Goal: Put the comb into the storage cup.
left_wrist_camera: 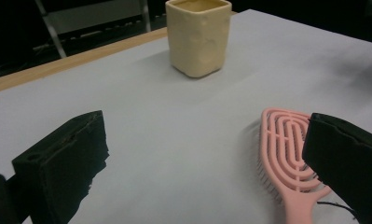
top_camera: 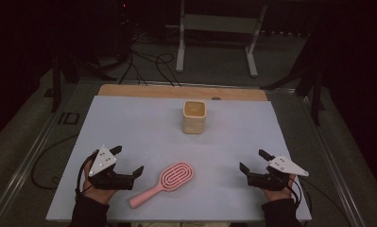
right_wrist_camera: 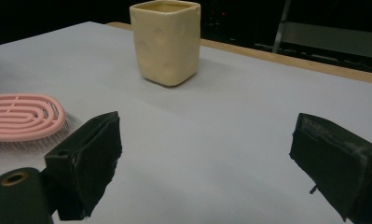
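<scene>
Left gripper (top_camera: 128, 161) jaws spread wide, holding nothing, near table's (top_camera: 129, 118) front left. Pink hairbrush (top_camera: 169, 180) lies flat just right of it, bristles down. Cream cup (top_camera: 194, 116) upright, farther back, centre. Right gripper (top_camera: 253, 161) wide open, empty, front right.

The white mat (top_camera: 129, 123) has lots of bare room. The yellow cup (top_camera: 194, 116) stands alone near the far edge, with open space on every side. The pink brush (top_camera: 165, 183) lies flat near the front, just beside the left gripper (top_camera: 128, 161). Between the brush and the right gripper (top_camera: 252, 161) nothing blocks the way. Both grippers have their jaws wide apart with nothing between them.
</scene>
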A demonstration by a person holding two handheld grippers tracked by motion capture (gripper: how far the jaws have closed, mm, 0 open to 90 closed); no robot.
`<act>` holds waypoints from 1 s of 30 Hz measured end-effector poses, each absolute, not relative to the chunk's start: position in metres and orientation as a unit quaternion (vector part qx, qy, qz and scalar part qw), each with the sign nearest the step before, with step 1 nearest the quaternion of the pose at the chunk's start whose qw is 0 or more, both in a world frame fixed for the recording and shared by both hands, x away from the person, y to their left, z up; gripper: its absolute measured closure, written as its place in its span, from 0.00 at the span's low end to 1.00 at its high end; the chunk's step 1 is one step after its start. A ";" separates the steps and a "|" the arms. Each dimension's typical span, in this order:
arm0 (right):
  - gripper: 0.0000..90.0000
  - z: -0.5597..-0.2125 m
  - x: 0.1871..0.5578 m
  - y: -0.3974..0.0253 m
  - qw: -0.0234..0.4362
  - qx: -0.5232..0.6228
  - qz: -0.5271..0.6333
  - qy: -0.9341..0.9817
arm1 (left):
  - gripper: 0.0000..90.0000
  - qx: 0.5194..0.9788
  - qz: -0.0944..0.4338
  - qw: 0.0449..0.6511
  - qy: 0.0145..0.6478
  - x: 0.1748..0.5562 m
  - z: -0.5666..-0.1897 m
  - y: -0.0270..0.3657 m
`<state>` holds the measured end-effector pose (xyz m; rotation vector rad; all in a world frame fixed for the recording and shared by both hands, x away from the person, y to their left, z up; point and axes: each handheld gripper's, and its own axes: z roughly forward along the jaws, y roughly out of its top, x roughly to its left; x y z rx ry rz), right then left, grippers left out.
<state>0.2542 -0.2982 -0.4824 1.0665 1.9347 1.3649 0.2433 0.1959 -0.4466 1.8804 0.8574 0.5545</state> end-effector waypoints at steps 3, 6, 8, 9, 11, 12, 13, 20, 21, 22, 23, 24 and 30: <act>0.10 -0.483 0.254 -0.298 0.269 0.395 0.505 0.718 | 0.01 0.772 0.225 0.481 0.349 0.243 -0.447 0.193; 0.10 -0.483 0.254 -0.297 0.270 0.394 0.505 0.719 | 0.01 0.775 0.221 0.479 0.347 0.244 -0.450 0.190; 0.10 -0.483 0.255 -0.297 0.270 0.393 0.504 0.720 | 0.01 0.778 0.219 0.477 0.345 0.244 -0.451 0.188; 0.10 -0.483 0.255 -0.297 0.269 0.393 0.504 0.720 | 0.01 0.779 0.219 0.476 0.345 0.244 -0.452 0.187; 0.10 -0.483 0.255 -0.297 0.268 0.395 0.504 0.720 | 0.01 0.781 0.215 0.477 0.342 0.245 -0.453 0.185; 0.10 -0.484 0.255 -0.297 0.268 0.395 0.503 0.720 | 0.01 0.784 0.212 0.473 0.341 0.245 -0.455 0.183; 0.10 -0.484 0.255 -0.297 0.268 0.395 0.504 0.720 | 0.01 0.785 0.210 0.473 0.341 0.245 -0.456 0.182; 0.10 -0.484 0.255 -0.298 0.268 0.395 0.502 0.721 | 0.01 0.796 0.191 0.468 0.333 0.247 -0.464 0.170; 0.10 -0.484 0.255 -0.297 0.267 0.395 0.503 0.721 | 0.01 0.797 0.190 0.468 0.332 0.247 -0.464 0.170; 0.10 -0.484 0.255 -0.297 0.267 0.395 0.503 0.721 | 0.01 0.797 0.187 0.469 0.333 0.247 -0.465 0.169; 0.10 -0.484 0.255 -0.297 0.266 0.395 0.502 0.722 | 0.01 0.799 0.185 0.467 0.331 0.248 -0.466 0.168; 0.10 -0.484 0.255 -0.297 0.266 0.394 0.502 0.722 | 0.01 0.799 0.184 0.468 0.331 0.248 -0.467 0.167; 0.10 -0.485 0.256 -0.297 0.267 0.395 0.500 0.723 | 0.01 0.802 0.171 0.465 0.332 0.249 -0.470 0.164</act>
